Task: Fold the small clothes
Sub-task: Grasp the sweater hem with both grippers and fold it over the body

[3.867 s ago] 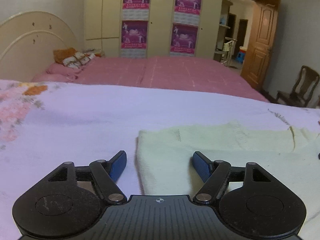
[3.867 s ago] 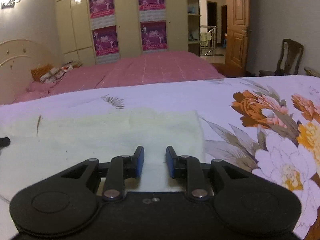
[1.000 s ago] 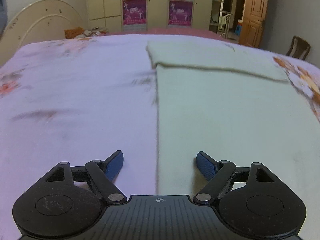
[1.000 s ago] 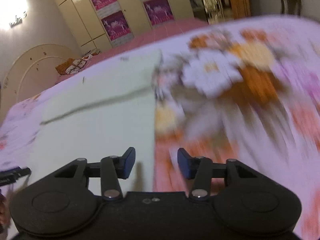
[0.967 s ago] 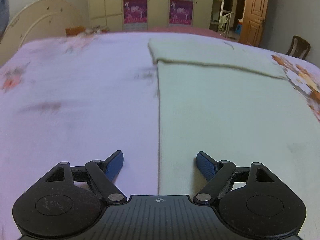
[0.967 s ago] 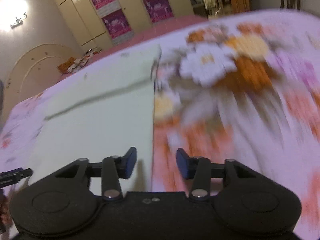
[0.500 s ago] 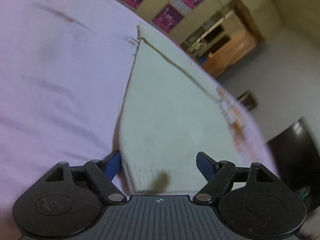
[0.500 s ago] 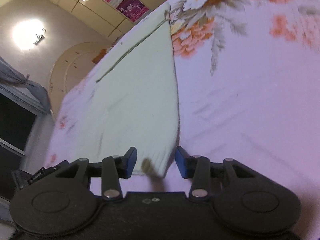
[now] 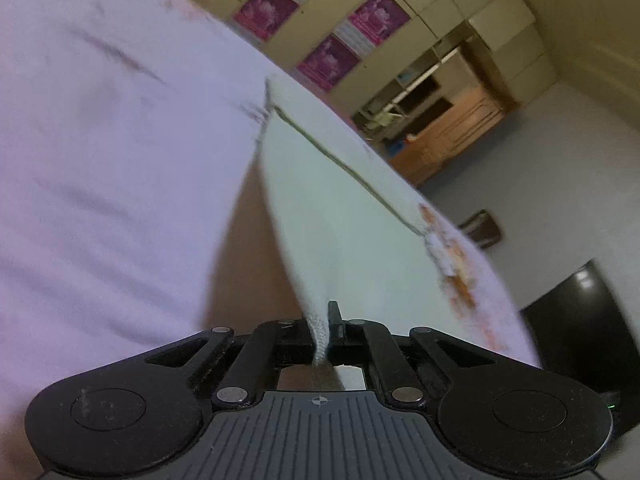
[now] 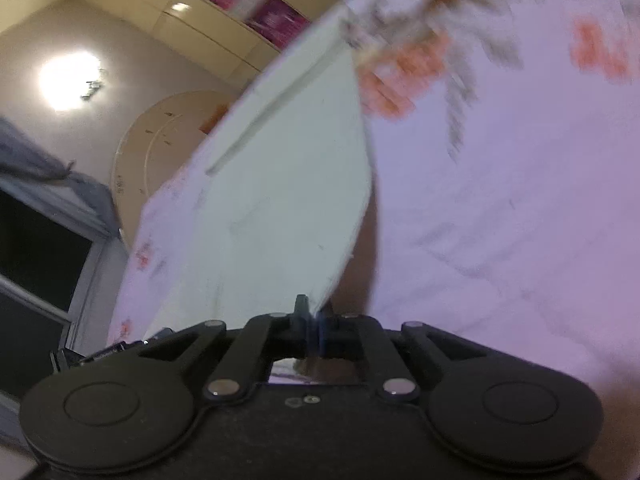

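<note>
A pale cream knit garment (image 9: 344, 216) lies spread on a lilac floral bedsheet (image 9: 112, 184), with a folded band across its far end. My left gripper (image 9: 320, 330) is shut on the garment's near left corner, which is lifted off the sheet. In the right wrist view the same garment (image 10: 280, 184) stretches away, and my right gripper (image 10: 314, 326) is shut on its near right corner, also raised, with a shadow beneath the edge.
The bedsheet (image 10: 520, 200) carries orange flower prints right of the garment. A wardrobe with magenta posters (image 9: 328, 36), a wooden door (image 9: 452, 136) and a chair (image 9: 482, 226) stand beyond the bed. A curved headboard (image 10: 160, 136) and dark window (image 10: 36, 256) are at left.
Both grippers have closed on the garment's near corners and lifted them off the sheet. Half a second ago both were open around the hem. Both views are tilted further.
</note>
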Tool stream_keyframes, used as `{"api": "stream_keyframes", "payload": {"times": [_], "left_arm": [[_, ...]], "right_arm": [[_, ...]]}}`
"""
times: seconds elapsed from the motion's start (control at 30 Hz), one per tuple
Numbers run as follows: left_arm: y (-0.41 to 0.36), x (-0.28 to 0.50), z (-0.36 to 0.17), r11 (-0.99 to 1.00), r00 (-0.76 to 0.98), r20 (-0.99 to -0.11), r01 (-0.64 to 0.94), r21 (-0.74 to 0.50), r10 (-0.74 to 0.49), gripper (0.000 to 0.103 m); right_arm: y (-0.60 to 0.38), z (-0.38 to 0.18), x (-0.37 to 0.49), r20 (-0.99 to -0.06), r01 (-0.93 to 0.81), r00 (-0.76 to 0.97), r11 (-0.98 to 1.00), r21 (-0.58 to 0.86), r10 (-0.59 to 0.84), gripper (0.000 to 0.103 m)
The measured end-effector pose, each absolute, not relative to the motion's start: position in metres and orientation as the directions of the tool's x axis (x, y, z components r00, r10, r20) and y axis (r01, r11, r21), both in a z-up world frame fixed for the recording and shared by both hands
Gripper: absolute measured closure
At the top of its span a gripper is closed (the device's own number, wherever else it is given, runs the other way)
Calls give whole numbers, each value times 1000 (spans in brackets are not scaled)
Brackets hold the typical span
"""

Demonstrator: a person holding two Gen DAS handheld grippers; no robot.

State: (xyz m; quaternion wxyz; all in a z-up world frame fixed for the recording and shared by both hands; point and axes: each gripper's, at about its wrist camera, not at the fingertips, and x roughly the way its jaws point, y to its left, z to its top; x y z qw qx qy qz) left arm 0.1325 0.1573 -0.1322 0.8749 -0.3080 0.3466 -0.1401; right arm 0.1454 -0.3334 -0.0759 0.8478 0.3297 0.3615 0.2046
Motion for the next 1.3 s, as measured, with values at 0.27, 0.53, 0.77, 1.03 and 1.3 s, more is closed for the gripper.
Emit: {"api": "stream_keyframes", "payload": {"times": [0.27,0.53,0.77,1.03,1.3], "left_arm": [[158,139,-143,750,705,-536,-8,-661,-464,100],[153,176,-105,715,764,-442,36,-699,-470,99],[141,264,-80,706,771,-419,55,-706,-479,99],[144,400,-84,709,775,-431,33,-704,-463,99],[140,527,-108,735,761,-474,6,-678,-443,99]], "right_arm": [[-327,-83,152,-545,-76,650,759,646,529,99],[-329,-34,179,-475,-143,722,779,610,504,99],[-334,4,259,-423,-152,763,773,616,488,99],[-344,6,371,-425,-95,778,756,648,462,99],[-341,-21,501,-470,-34,763,754,656,443,98]]}}
